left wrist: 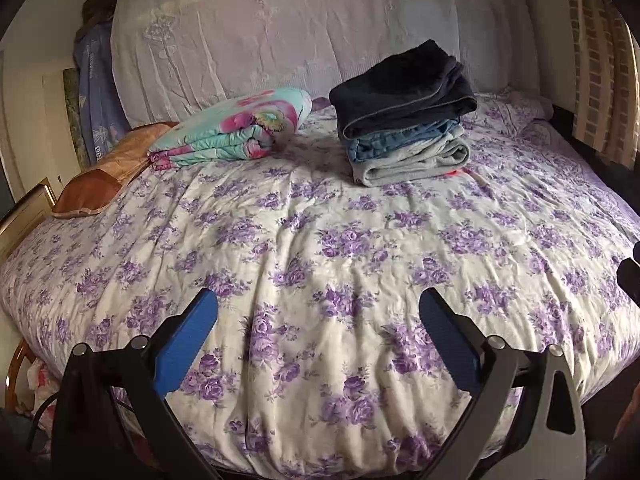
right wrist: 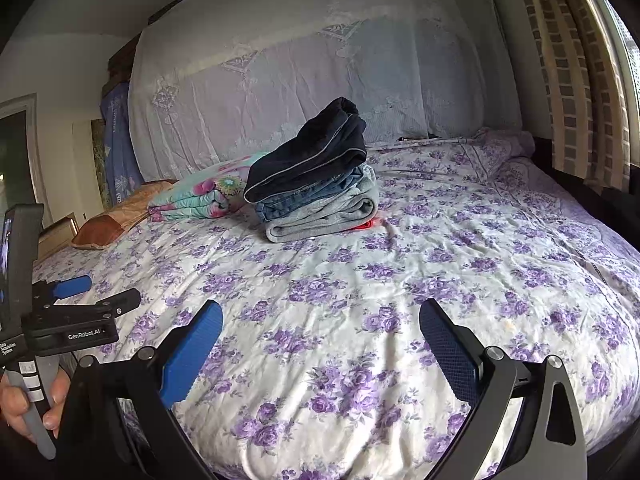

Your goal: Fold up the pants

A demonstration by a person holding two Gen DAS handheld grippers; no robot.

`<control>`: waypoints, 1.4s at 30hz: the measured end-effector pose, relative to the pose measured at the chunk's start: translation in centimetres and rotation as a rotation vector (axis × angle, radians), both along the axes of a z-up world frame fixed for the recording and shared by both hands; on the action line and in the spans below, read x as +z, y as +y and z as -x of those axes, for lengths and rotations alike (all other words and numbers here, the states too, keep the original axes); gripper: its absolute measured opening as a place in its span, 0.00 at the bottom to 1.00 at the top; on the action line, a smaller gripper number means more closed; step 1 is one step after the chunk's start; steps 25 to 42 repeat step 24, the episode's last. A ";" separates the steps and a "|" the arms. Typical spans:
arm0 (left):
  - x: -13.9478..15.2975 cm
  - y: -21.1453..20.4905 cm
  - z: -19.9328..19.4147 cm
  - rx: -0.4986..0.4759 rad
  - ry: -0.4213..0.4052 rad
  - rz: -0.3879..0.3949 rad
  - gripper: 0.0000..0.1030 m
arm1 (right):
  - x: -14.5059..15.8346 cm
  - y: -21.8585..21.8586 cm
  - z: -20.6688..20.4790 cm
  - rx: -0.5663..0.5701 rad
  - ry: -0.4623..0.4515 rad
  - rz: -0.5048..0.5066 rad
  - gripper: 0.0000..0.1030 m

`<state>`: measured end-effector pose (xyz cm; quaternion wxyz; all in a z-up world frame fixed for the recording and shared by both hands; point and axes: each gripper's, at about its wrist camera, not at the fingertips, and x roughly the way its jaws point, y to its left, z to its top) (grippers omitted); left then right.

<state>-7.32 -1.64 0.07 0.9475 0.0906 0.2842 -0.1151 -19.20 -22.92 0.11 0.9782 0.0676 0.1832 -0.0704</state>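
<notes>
So we're hovering over the bed, purple flower cover, nothing spread out on the near half. The only pants we can spot are the stack of folded pants up around 12 o'clock near the draped headboard: dark pair on top, jeans under it, grey at the bottom, a bit of red peeking out underneath. Just beside it at 11 o'clock sits a folded floral quilt, and a brown pillow out at 10.

Left gripper has its blue fingers wide apart, nothing in them. Right gripper is the same, spread and empty, well apart from the stack.

Our guess: we're between pairs, either done or about to fetch another. Next move probably needs an unfolded pair laid flat in that free middle area, and we can't see one from here.
</notes>
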 end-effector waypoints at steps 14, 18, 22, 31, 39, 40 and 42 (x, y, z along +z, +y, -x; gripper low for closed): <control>-0.8 -0.4 -0.3 -0.008 0.026 -0.021 0.95 | -0.6 0.0 -0.4 0.009 0.016 -0.001 0.96; -1.1 -0.3 -0.6 -0.010 0.056 -0.010 0.95 | -0.8 0.1 -0.4 0.008 0.020 0.000 0.96; -1.3 -0.3 -0.7 0.001 0.055 -0.016 0.95 | -0.9 0.2 -0.4 0.009 0.021 0.000 0.96; -1.3 -0.3 -0.7 0.000 0.055 -0.017 0.95 | -1.0 0.2 -0.5 0.011 0.023 0.000 0.96; -1.3 -0.3 -0.7 0.000 0.055 -0.017 0.95 | -1.0 0.2 -0.5 0.011 0.023 0.000 0.96; -1.3 -0.3 -0.7 0.000 0.055 -0.017 0.95 | -1.0 0.2 -0.5 0.011 0.023 0.000 0.96; -1.3 -0.3 -0.7 0.000 0.055 -0.017 0.95 | -1.0 0.2 -0.5 0.011 0.023 0.000 0.96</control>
